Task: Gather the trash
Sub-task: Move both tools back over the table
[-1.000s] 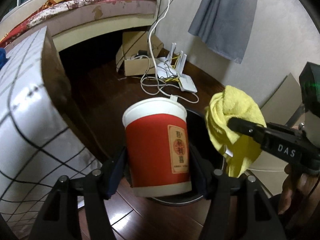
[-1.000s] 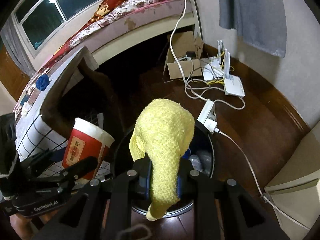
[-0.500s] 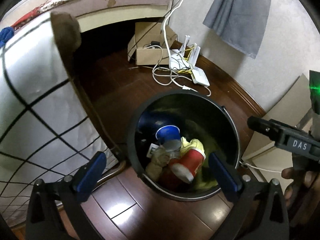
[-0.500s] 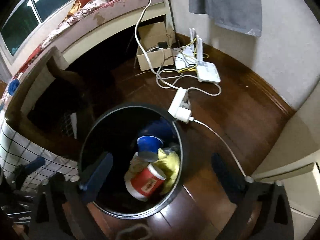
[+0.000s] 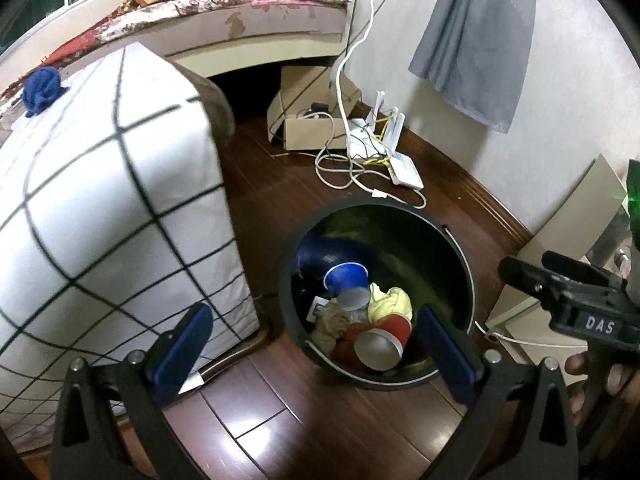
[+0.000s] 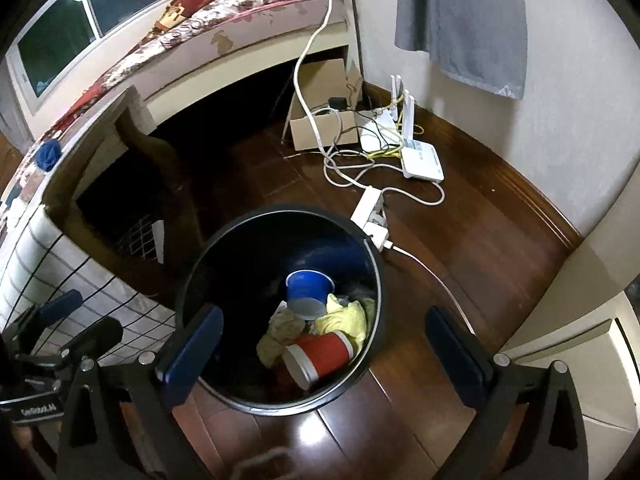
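A black round trash bin (image 5: 452, 236) stands on the dark wood floor; it also shows in the right wrist view (image 6: 224, 240). Inside lie a red paper cup (image 5: 384, 336) on its side, a yellow cloth (image 5: 394, 304), a blue cup (image 5: 346, 278) and crumpled paper. The right wrist view shows the red cup (image 6: 320, 356), the yellow cloth (image 6: 344, 318) and the blue cup (image 6: 308, 286) too. My left gripper (image 5: 316, 348) is open and empty above the bin's near rim. My right gripper (image 6: 324, 356) is open and empty above the bin.
A table with a white checked cloth (image 5: 100, 208) stands left of the bin. A power strip (image 6: 370, 212), cables, a white router (image 6: 422, 162) and a cardboard box (image 6: 324, 128) lie beyond it. A bed (image 5: 224, 12) is at the back. A cabinet (image 6: 580, 320) is right.
One second ago my left gripper held the red cup and my right the yellow cloth over the bin. Both opened; cup and cloth now lie in the bin. Both grippers have since pulled back slightly.
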Motion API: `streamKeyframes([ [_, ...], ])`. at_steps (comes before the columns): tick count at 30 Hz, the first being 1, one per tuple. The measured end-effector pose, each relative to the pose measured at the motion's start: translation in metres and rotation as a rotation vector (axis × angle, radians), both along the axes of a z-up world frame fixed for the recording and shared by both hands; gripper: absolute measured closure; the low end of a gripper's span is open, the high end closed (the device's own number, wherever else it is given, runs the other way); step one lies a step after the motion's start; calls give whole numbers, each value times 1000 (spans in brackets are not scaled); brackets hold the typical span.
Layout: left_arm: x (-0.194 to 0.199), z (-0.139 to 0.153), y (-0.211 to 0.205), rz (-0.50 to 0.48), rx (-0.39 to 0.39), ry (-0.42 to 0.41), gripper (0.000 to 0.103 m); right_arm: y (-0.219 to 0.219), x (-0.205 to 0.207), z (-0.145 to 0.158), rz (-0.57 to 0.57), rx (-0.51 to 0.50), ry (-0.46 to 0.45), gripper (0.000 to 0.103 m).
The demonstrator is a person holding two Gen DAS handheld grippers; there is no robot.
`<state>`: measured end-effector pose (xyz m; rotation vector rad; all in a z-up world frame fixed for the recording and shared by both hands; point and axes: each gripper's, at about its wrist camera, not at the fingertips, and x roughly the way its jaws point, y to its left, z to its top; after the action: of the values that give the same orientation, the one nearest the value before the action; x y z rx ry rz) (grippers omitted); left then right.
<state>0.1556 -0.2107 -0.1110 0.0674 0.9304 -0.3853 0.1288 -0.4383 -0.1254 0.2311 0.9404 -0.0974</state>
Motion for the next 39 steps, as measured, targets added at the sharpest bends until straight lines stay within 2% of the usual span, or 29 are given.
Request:
streamKeyframes([
  [16,-23,36,49,56,-27,-85,1,63,-24,50,101,-78,-90,1],
  [27,-28,59,98,150,-58,-144,1,118,-21,79,203,-132,-144,1],
  [39,-34,71,171,287,-58,-183,1,189,-4,102,335,-134,-193,1],
])
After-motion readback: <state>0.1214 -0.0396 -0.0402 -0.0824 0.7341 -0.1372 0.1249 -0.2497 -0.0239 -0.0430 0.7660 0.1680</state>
